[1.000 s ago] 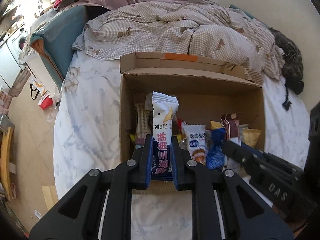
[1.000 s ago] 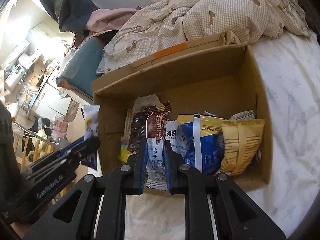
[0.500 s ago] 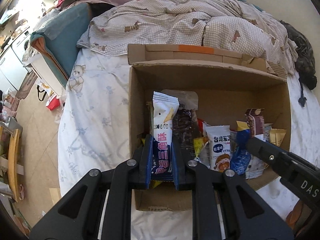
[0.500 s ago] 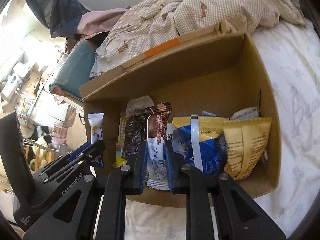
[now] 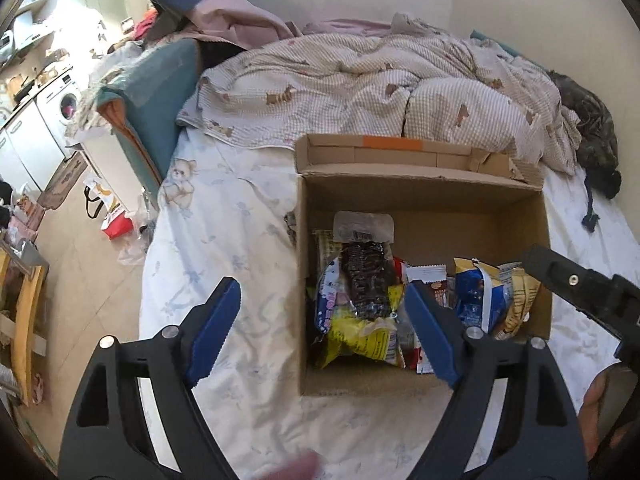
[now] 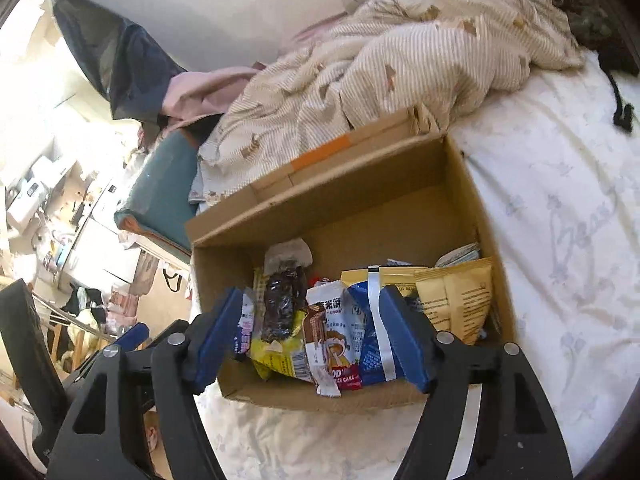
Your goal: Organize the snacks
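Note:
An open cardboard box sits on the bed and holds several snack packets: a dark packet, a yellow packet, a blue bag and a tan bag. My left gripper is open and empty above the box's left front corner. In the right wrist view the box shows the same packets, with a brown cake bar and a white rice-cracker packet lying at the front. My right gripper is open and empty above them.
The box stands on a white floral sheet. A checked quilt is bunched behind it. A teal cushion lies at the bed's left edge, with the floor and a washing machine beyond. The right gripper's body shows at right.
Both grippers opened and let go of their packets. The white and blue packet has left the left jaws and the brown bar now lies in the box. Both grippers pulled back and up.

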`<move>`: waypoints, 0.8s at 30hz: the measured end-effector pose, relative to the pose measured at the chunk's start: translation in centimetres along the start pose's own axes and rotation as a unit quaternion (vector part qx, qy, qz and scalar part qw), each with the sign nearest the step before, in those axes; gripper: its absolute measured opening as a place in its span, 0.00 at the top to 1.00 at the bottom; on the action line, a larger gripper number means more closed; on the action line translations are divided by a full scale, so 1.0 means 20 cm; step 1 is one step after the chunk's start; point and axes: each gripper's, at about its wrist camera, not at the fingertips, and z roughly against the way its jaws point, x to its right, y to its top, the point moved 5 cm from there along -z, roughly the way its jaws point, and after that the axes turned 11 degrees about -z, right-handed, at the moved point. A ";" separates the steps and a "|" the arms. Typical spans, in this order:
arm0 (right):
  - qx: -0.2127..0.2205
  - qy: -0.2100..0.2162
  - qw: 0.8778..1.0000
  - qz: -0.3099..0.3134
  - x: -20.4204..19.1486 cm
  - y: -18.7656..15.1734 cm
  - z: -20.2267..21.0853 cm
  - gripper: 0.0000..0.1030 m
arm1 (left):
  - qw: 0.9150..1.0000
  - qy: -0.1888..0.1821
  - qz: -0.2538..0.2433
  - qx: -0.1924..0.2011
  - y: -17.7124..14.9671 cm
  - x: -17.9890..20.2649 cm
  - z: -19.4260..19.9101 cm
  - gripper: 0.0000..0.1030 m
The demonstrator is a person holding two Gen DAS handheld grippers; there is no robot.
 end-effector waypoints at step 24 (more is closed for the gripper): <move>0.088 -0.047 0.991 0.087 0.02 -0.39 0.58 0.00 | 0.995 0.016 0.042 0.092 -0.45 -0.13 0.56 0.01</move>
